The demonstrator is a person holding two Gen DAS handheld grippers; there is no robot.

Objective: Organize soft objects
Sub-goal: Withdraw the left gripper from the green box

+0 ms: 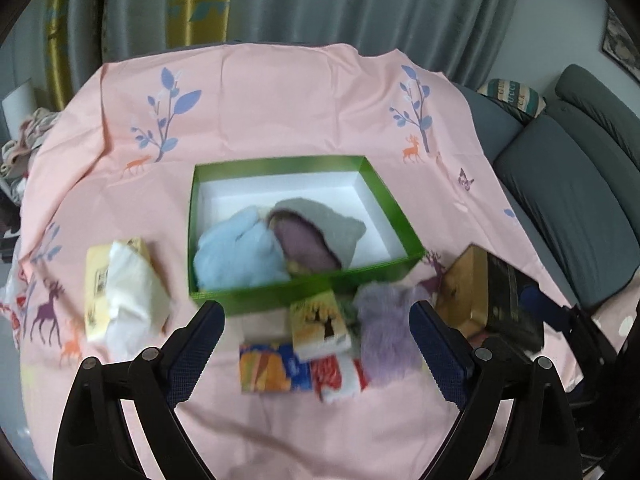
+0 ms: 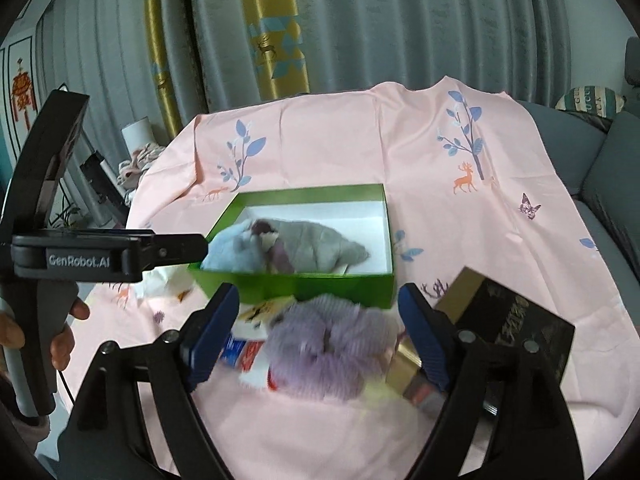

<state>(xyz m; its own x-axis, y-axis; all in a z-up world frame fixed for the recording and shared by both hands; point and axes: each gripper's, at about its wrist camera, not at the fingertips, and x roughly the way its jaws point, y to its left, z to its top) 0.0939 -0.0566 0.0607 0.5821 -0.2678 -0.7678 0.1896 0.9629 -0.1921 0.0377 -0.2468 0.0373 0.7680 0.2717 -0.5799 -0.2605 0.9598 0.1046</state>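
A green box [image 1: 304,292] sits mid-surface on a pink cloth [image 1: 280,112], holding a pale blue soft item [image 1: 236,252] beside a grey and purple one [image 1: 316,236]. Just in front of the box lies a fluffy lilac piece [image 2: 332,348], between small packets [image 1: 276,368]. My left hand-held gripper [image 1: 316,344] and right hand-held gripper [image 2: 320,332] hover before the box, fingers spread apart, holding nothing.

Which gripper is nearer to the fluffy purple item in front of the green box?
Right. The right gripper frames the fluffy purple item between open fingers; the left gripper points beside it.
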